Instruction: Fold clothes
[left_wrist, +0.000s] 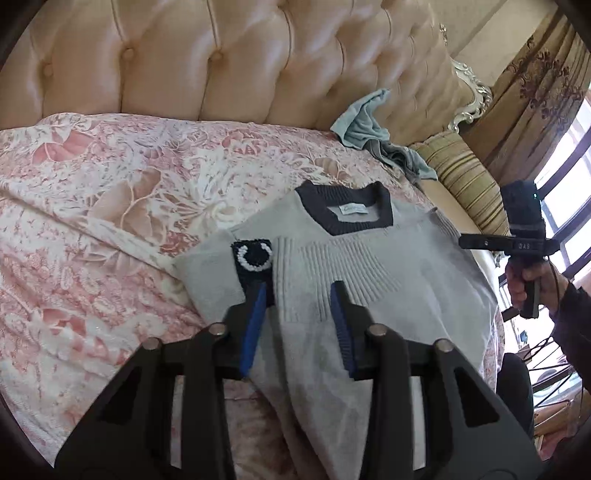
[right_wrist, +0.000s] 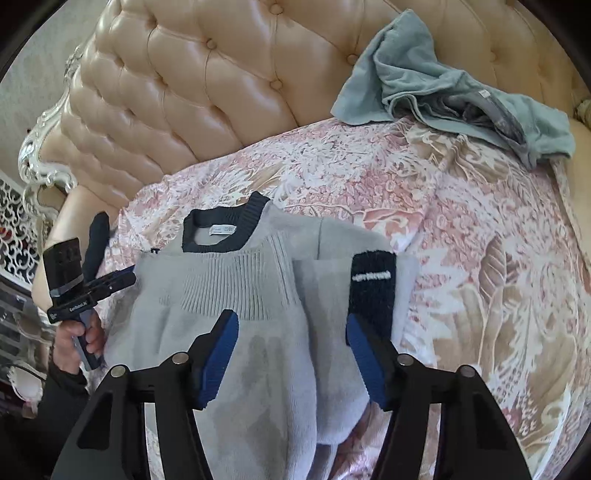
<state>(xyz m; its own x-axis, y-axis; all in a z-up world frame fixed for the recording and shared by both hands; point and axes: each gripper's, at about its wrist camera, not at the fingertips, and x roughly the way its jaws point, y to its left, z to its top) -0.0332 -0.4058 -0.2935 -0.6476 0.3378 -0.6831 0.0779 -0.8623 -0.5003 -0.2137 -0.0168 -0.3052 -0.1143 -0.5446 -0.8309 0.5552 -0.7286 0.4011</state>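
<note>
Sweater (left_wrist: 354, 280) flat on bed (left_wrist: 110, 192), long axis collar-to-hem, along both claws. Left claw (left_wrist: 301, 291) and right claw (right_wrist: 291, 325) held spread, empty, over chest. Dark-cuffed sleeve (right_wrist: 373, 291) seen folded inward.

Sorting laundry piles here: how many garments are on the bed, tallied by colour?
Grey with dark collar: 1, the sweater laid flat under both claws.
Blue-grey: 1, the crumpled garment by the headboard; it may hide more.
Total: 2
</note>
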